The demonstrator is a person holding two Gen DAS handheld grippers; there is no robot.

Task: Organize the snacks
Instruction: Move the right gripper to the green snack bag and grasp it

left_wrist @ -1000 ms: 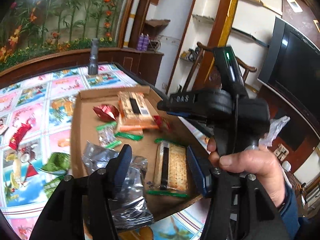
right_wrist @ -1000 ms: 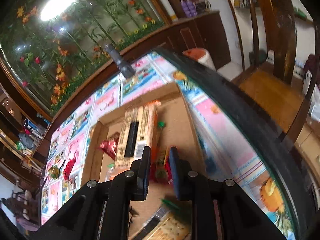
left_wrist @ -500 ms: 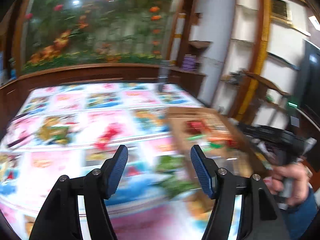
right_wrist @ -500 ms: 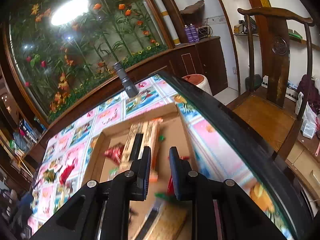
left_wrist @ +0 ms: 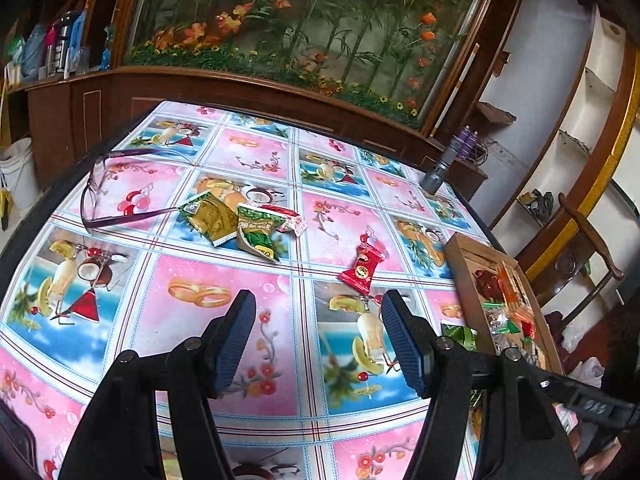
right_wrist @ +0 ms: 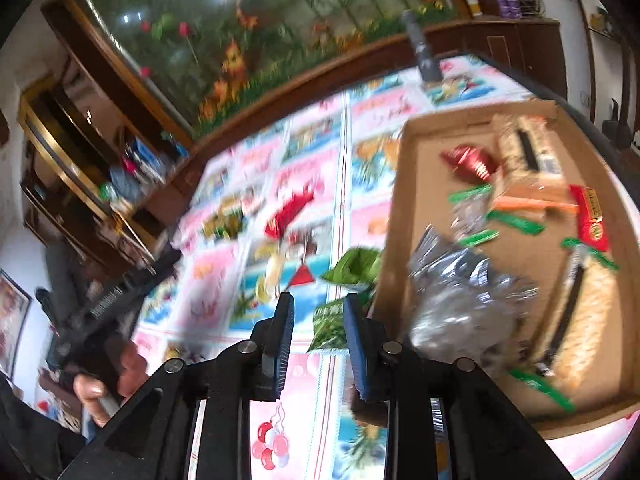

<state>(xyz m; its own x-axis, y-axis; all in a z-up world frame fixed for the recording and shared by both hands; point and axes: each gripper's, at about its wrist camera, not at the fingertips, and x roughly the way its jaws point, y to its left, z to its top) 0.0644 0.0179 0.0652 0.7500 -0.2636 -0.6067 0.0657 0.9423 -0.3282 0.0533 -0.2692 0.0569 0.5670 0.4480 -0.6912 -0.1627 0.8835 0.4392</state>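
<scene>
Now my left gripper [left_wrist: 318, 336] hung unclenched over the tablecloth [left_wrist: 224, 320], red packet [left_wrist: 363, 266] just ahead; my right gripper [right_wrist: 318, 344], jaws just parting, gripped nothing, cardboard box [right_wrist: 400, 216] to its right.

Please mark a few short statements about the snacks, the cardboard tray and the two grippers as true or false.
1. The left gripper holds a packet. False: its jaws are open over bare tablecloth.
2. A red packet lies on the tablecloth outside the cardboard tray. True.
3. The cardboard tray is empty. False: it holds several snacks, among them a crumpled silver wrapper.
4. A pair of glasses lies on the table. True.
5. The right gripper is clamped on the silver wrapper. False: nothing sits between its jaws.
</scene>
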